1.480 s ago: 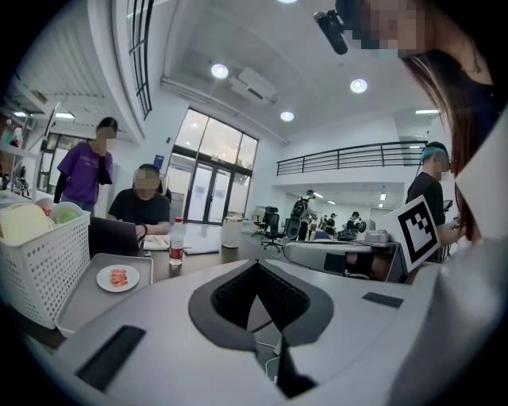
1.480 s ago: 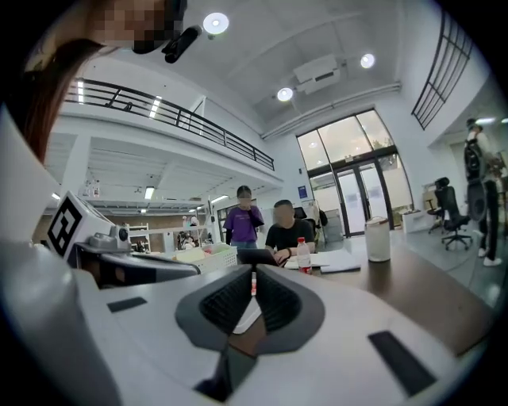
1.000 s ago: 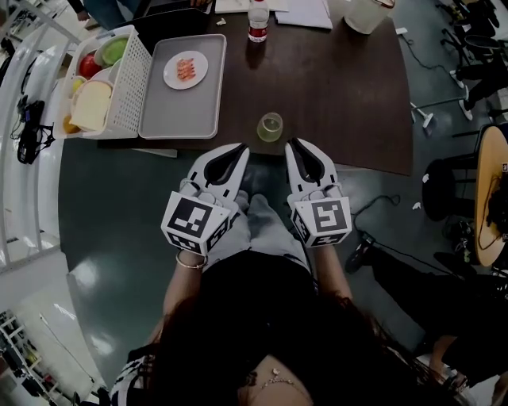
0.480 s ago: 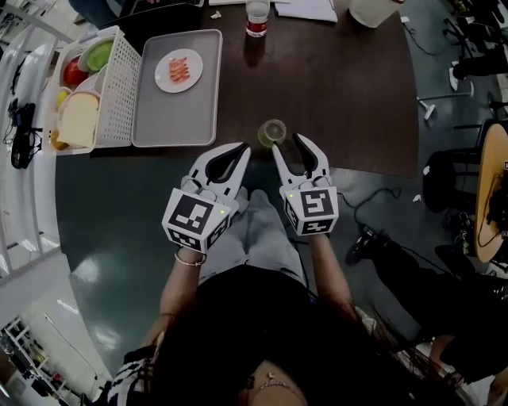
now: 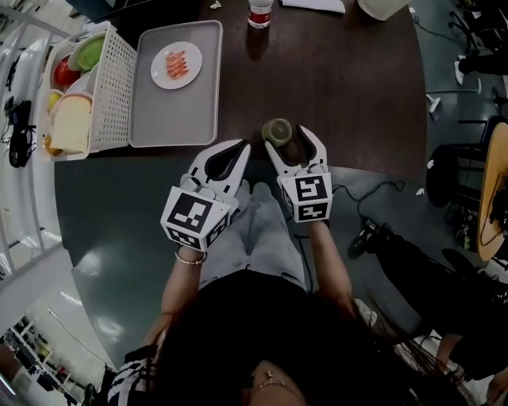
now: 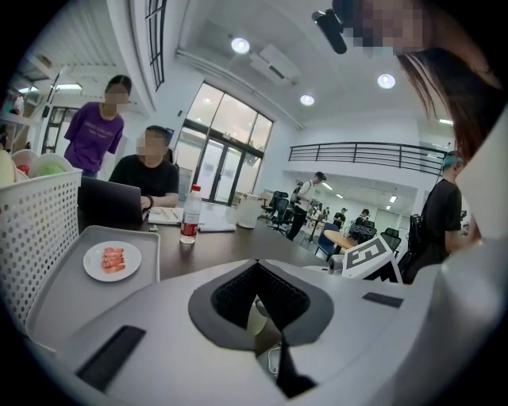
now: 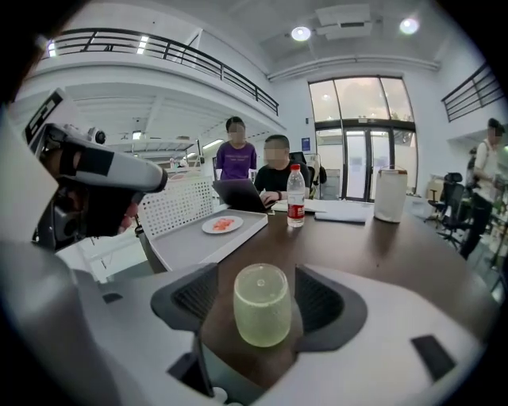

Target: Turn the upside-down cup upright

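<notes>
A pale green translucent cup stands upside down, its closed base on top, near the front edge of the dark brown table. My right gripper has one jaw on each side of the cup. Its jaws are opening, and a gap shows between each pad and the cup wall. My left gripper is shut and holds nothing. It hovers just left of the cup, at the table's edge. In the left gripper view a sliver of the cup shows through the gap behind the closed jaws.
A grey tray with a white plate of food lies at the back left. A white perforated basket of food stands beside it. A water bottle stands at the far edge. Two people sit at a laptop.
My right gripper has moved forward and down to the cup and opened from shut, so its jaws now flank the cup. My left gripper has edged forward and stayed shut.
</notes>
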The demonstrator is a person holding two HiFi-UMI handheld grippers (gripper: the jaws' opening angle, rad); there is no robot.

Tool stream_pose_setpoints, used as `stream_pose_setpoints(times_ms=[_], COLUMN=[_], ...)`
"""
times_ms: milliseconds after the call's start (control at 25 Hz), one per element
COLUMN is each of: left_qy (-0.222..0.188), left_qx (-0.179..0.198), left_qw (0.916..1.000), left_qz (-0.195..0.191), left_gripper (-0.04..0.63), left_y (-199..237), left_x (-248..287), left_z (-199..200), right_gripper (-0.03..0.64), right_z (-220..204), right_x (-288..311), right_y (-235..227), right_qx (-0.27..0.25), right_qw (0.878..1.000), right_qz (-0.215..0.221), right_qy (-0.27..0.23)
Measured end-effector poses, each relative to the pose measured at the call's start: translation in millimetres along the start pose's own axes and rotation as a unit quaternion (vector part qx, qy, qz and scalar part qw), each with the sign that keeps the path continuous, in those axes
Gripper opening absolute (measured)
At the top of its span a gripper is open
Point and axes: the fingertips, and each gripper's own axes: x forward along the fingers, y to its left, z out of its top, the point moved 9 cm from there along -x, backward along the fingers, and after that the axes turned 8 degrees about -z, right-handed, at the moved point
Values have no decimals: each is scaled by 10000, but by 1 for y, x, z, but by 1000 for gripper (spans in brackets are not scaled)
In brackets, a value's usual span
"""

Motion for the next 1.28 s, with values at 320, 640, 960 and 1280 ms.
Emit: stream_pose_setpoints(times_ms=[320,640,960,1280], left_qy=[137,189,173,104], left_qx=[-114,-121,-124,-97], left_qw=[9998,9997,9998,9999], left_qz=[15,23,51,25], left_gripper=[3,3,3,3], left_y=[8,9,10,8], left_x=[5,4,-2,-5], left_z=[-11,-13,-13,-11], right_gripper=[299,298,295,293], right_z=[-19,-26,-28,-19], right_x=[24,33,32,18], right_y=[-1,-2,-6,-9], right_qx=[-64,-51,53,304], right_qw=[9994,9990,9993,9994], right_qz=[-18,-93,-111,-65], right_qy=[346,425,356,133])
